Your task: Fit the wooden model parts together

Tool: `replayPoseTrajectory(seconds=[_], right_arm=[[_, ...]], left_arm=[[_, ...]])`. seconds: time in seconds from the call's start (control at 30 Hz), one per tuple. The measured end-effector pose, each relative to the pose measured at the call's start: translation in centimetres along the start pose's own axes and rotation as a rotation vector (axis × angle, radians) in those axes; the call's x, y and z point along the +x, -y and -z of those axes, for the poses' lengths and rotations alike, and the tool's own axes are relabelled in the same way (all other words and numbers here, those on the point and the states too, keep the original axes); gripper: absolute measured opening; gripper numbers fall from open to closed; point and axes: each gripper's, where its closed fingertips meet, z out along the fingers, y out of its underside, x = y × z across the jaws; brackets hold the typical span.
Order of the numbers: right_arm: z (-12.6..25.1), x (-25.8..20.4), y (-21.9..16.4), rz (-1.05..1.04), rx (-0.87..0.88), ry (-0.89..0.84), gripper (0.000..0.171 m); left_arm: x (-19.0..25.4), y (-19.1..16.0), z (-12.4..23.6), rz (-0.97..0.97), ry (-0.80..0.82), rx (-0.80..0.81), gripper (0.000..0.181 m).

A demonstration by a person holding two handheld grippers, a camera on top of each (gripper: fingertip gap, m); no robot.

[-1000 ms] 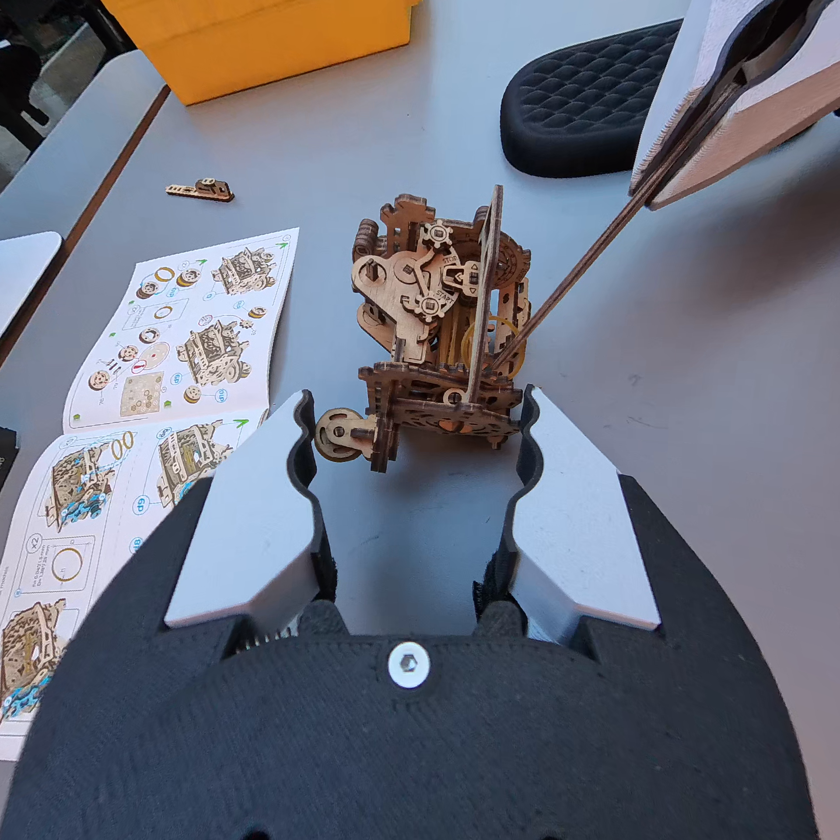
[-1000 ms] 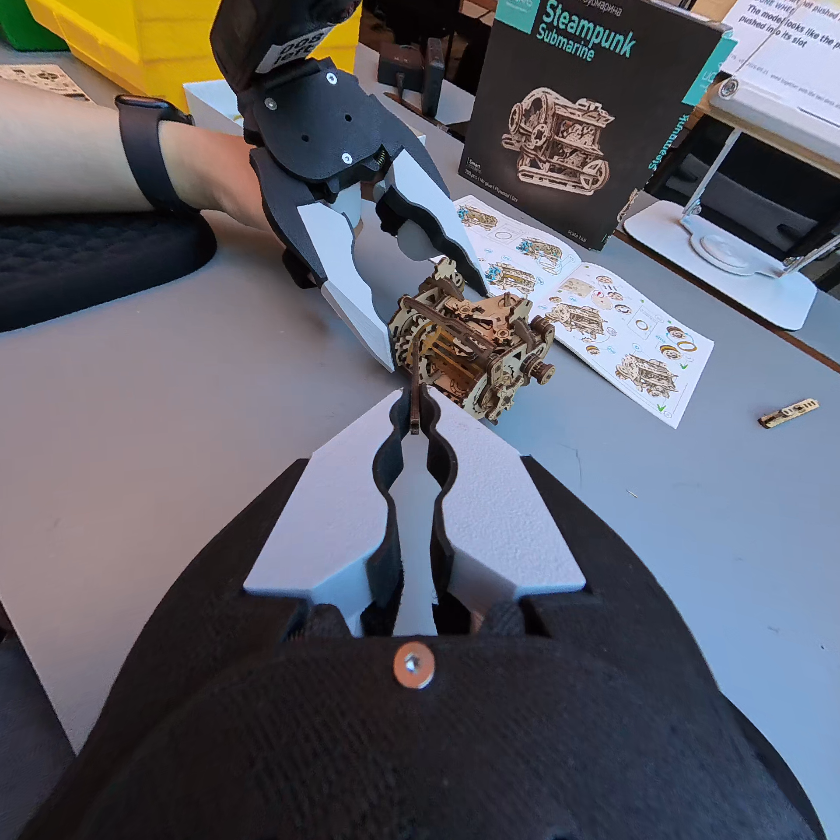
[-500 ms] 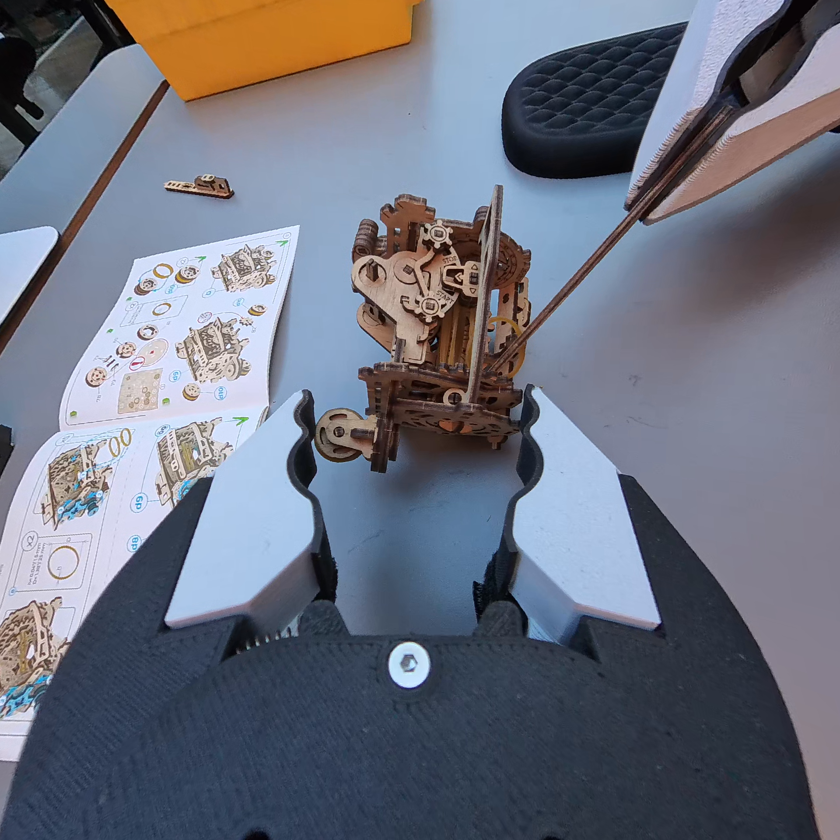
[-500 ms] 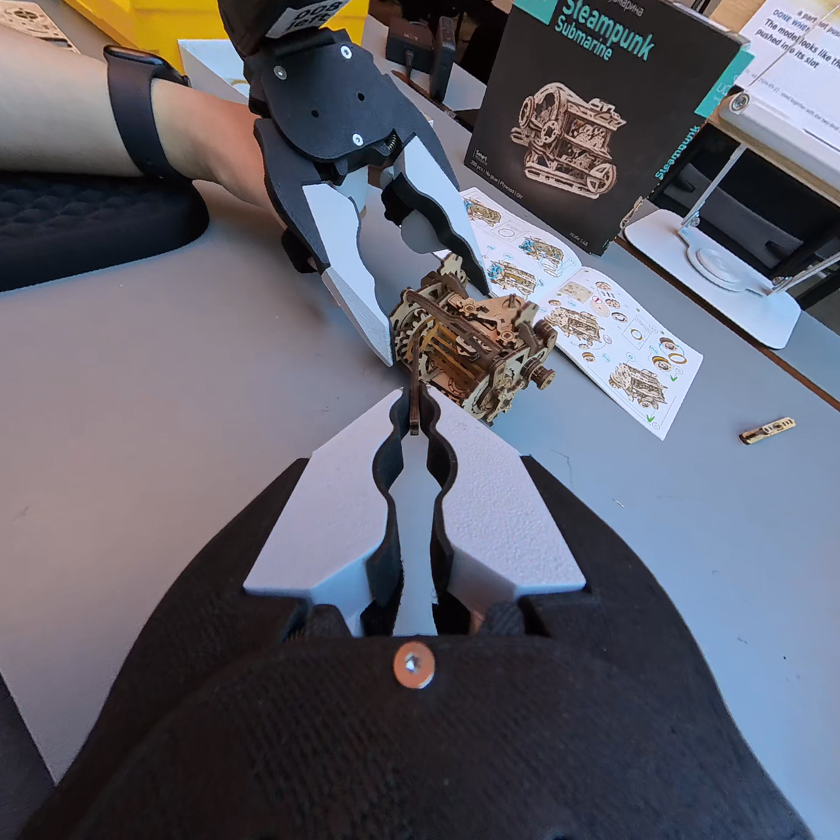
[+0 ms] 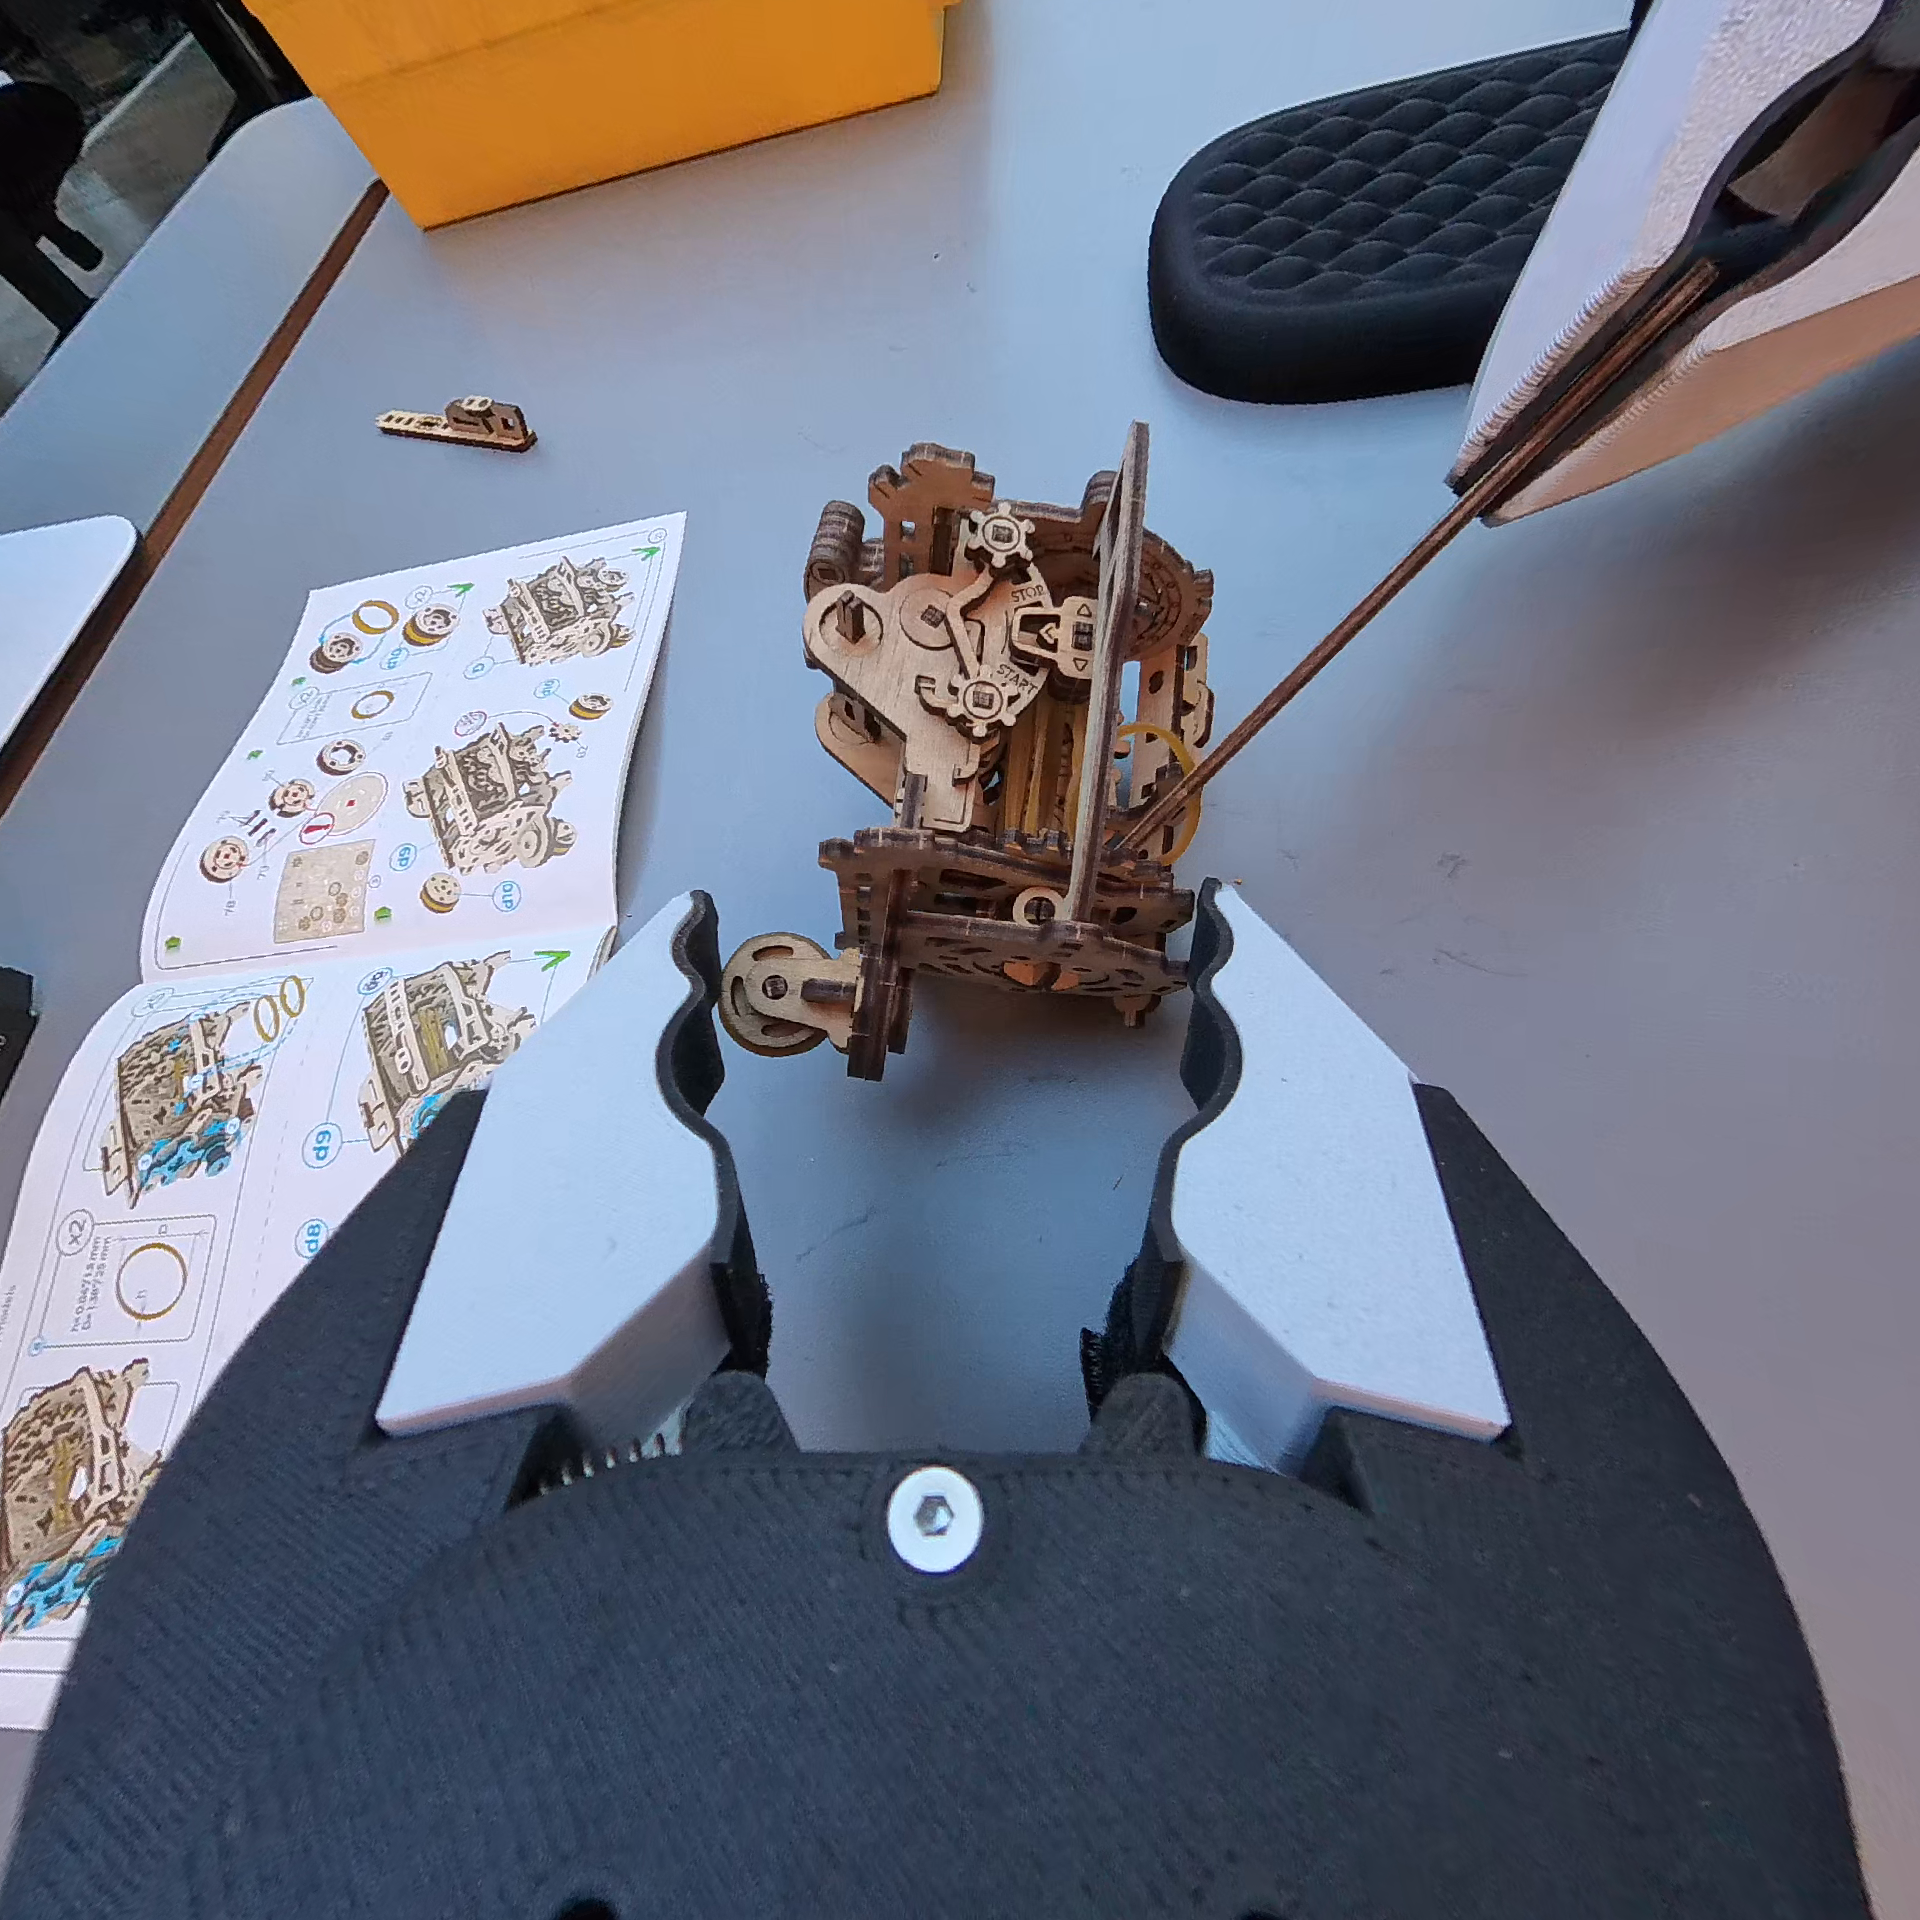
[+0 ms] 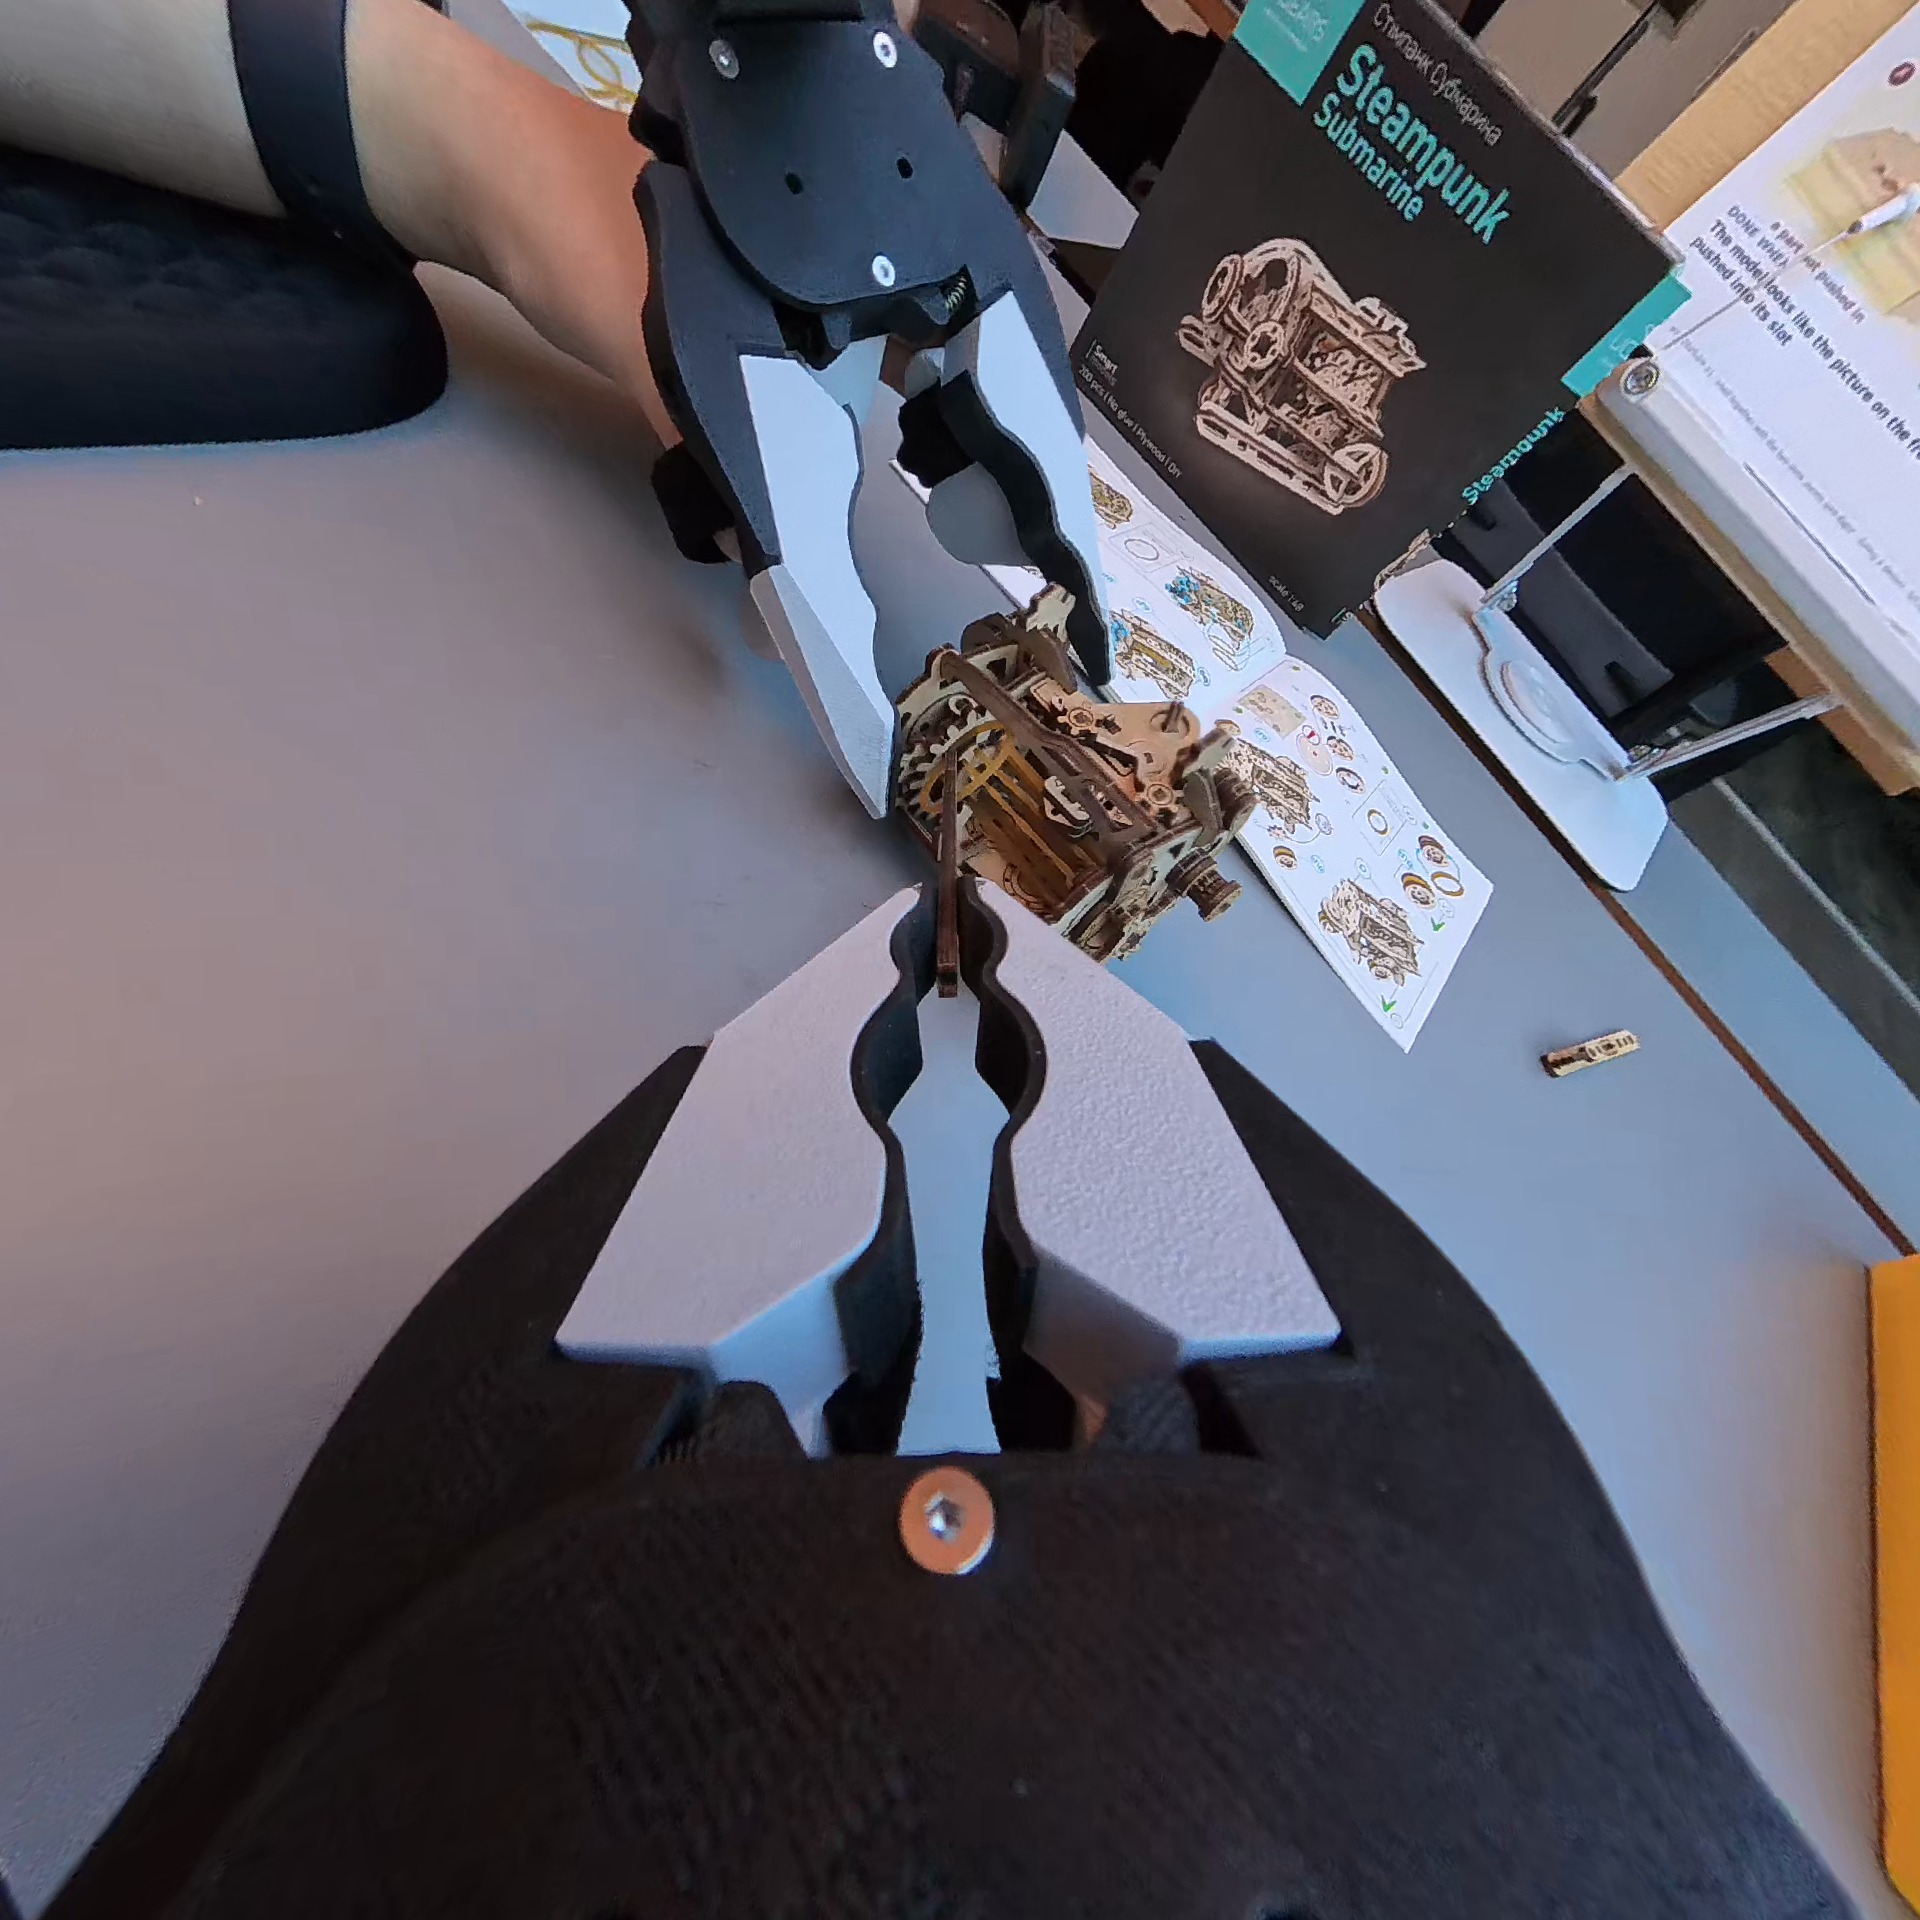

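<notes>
The right gripper (image 6: 943, 914) had its fingers pressed together on a thin wooden stick (image 5: 1320, 665), pinching one end so that the rest ran down from the upper right of the left wrist view into the wooden model (image 5: 997, 748). The stick's tip sat among the slats by a yellow rubber band (image 5: 1164, 790); whether it was seated in a slot I could not tell. The left gripper (image 5: 951, 935) had its fingers spread wide, one to each side of the model's near base, the right one just beside it, neither clearly gripping.

The model stood at the middle of the grey surface (image 5: 1558, 1039), tipped on end, a small wheel (image 5: 774, 995) sticking out low on its left. It looked light, stiff and brittle: thin laser-cut ply, gears and pegs that would likely snap under a sideways load. The solid base plate seemed the safest place to hold, not the gearwork. The stick would probably bend or break if levered, so pushing along its length looked wiser.

An open instruction booklet (image 5: 416, 790) lay at the left, a loose wooden piece (image 5: 457, 421) beyond it, a black padded rest (image 5: 1340, 229) at the upper right.
</notes>
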Motion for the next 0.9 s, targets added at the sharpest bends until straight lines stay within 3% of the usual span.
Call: replayPoseTrajectory(seconds=[0.9], right_arm=[[0.07, -0.30, 0.19, 0.087, -0.010, 0.006, 0.002]], left_arm=[[0.04, -0.02, 0.04, 0.001, -0.004, -0.002, 0.090]])
